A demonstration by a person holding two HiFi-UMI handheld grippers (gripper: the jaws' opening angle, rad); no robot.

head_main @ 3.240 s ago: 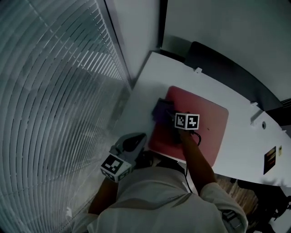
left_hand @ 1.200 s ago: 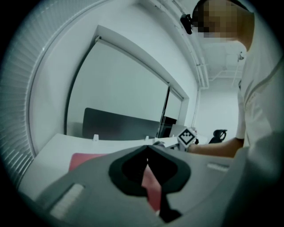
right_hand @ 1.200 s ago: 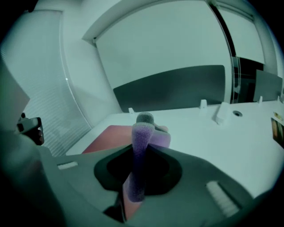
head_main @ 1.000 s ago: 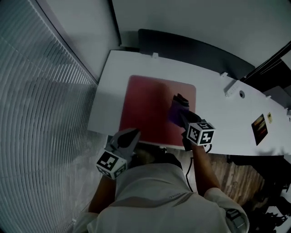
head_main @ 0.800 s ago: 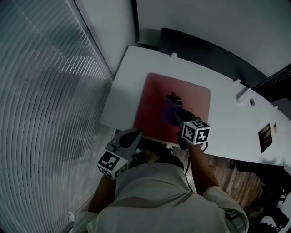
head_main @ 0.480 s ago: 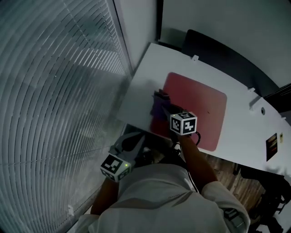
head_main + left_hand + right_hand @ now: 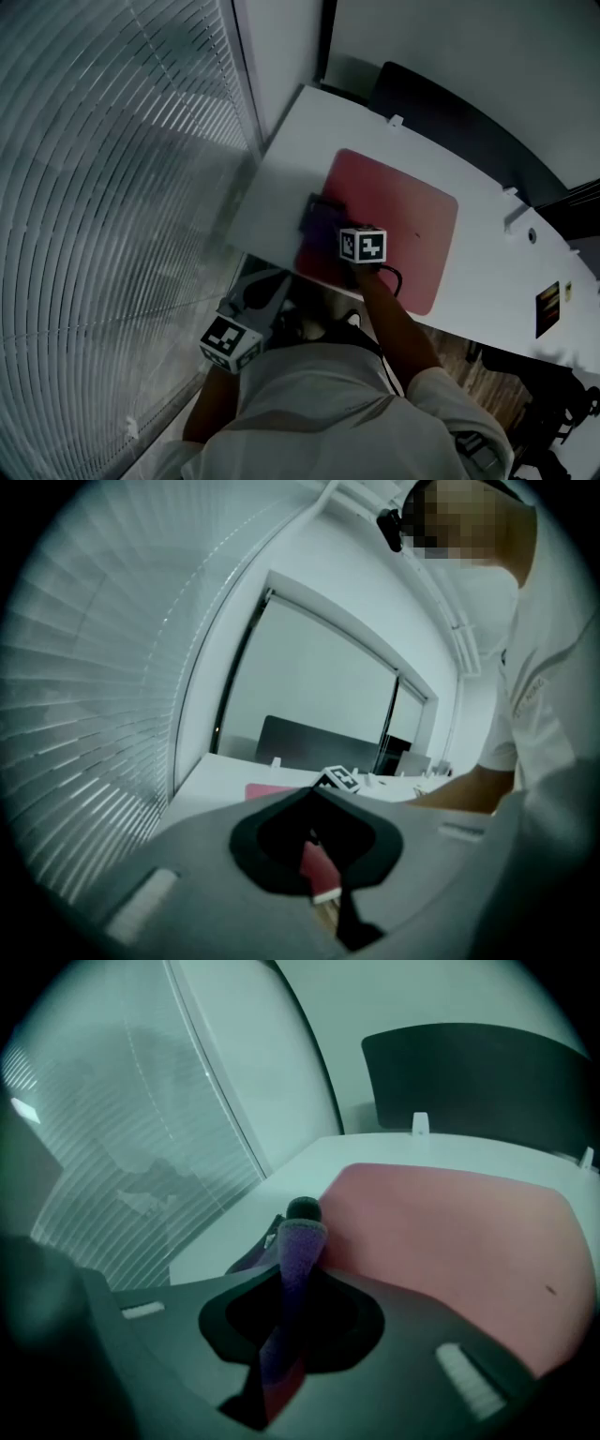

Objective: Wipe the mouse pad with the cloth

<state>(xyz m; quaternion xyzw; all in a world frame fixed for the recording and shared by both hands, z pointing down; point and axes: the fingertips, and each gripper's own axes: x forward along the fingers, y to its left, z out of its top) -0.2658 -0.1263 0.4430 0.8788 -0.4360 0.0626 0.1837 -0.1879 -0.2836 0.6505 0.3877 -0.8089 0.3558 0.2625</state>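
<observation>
The right arm reaches straight out from the body over the white desk [image 7: 281,192]. The right gripper [image 7: 325,217] tilts down toward the desk, its fingers pinched tight on the purple cloth [image 7: 298,1246]. Under the fingertips the cloth lies across the left edge of the red mouse pad [image 7: 403,220]. The pad spreads to the right of the fingers and beyond them. The left gripper [image 7: 312,797] is held low by the body on a bent forearm. Its fingers are closed together on nothing, and the desk is ahead of them.
</observation>
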